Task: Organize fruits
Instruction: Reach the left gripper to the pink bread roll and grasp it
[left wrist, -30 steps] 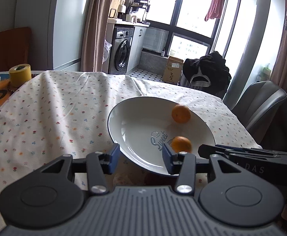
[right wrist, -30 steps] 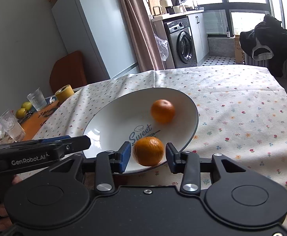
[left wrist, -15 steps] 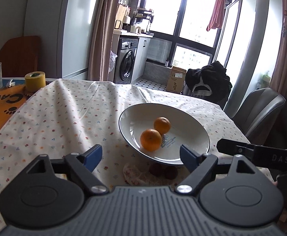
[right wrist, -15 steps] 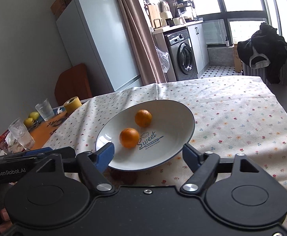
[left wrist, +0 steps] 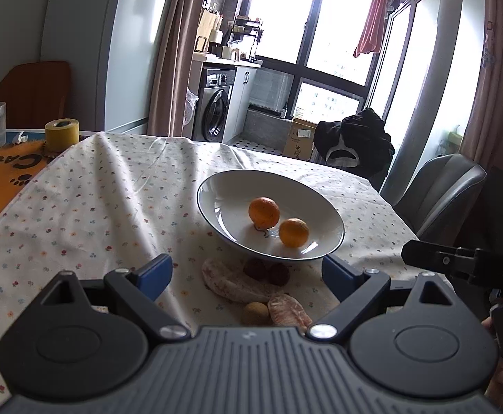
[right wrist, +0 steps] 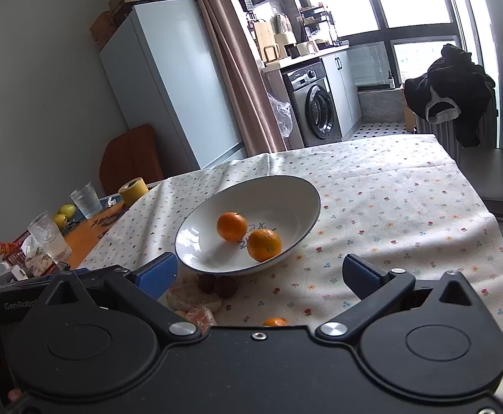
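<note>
A white plate (left wrist: 210, 186) (right wrist: 303, 189) with a dark rim stands on the flowered cloth and holds two oranges (left wrist: 264, 212) (left wrist: 294, 232), side by side near its middle (right wrist: 231, 226) (right wrist: 264, 245). Loose fruit lies on the cloth just in front of the plate: peeled citrus pieces (left wrist: 230, 281) (right wrist: 193, 296), two dark round fruits (left wrist: 267, 272) (right wrist: 218, 284), a small brownish fruit (left wrist: 255, 313) and a small orange (right wrist: 275, 321). My left gripper (left wrist: 248, 272) hangs short of the plate, jaws opening, nothing held. My right gripper (right wrist: 260, 274) is also opening and empty.
At the far left an orange mat carries drinking glasses (right wrist: 86, 200) (right wrist: 49, 238), a yellow tape roll (left wrist: 61, 134) (right wrist: 133, 188), yellow fruits (right wrist: 66, 211) and snack packets. A grey chair (left wrist: 448, 193) stands past the table's right edge. Each gripper shows at the other view's side.
Both grippers drew back from the plate and spread their jaws. The right one let go of the orange, which now lies in the plate. The loose fruit in front came into view.
</note>
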Demonstrator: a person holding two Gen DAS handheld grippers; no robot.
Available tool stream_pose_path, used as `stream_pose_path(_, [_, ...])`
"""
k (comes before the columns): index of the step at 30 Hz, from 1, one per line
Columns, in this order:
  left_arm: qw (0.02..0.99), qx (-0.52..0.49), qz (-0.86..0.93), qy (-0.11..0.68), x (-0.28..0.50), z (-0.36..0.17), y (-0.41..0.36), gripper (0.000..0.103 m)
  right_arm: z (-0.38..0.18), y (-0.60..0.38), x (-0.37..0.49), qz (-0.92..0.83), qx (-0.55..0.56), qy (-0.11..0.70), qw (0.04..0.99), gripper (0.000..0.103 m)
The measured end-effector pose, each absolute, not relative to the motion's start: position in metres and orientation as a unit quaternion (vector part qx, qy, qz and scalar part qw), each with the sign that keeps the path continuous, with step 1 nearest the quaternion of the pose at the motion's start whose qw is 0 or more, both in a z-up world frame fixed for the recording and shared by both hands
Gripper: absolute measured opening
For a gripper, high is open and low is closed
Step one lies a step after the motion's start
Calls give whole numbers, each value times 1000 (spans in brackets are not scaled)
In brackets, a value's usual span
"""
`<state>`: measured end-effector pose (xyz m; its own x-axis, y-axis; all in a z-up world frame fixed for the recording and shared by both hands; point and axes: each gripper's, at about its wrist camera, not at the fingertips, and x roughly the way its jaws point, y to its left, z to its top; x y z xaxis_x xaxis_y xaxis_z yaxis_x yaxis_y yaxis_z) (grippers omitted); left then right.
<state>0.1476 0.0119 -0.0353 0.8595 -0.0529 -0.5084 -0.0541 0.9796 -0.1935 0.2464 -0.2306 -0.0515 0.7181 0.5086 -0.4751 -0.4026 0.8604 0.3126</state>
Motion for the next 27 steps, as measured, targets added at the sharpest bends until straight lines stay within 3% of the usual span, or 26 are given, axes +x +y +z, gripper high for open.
stream_pose_path(27, [954,-98,-32,281,110,-55,-15,90,-54,-257,191,268,82,262,923,103])
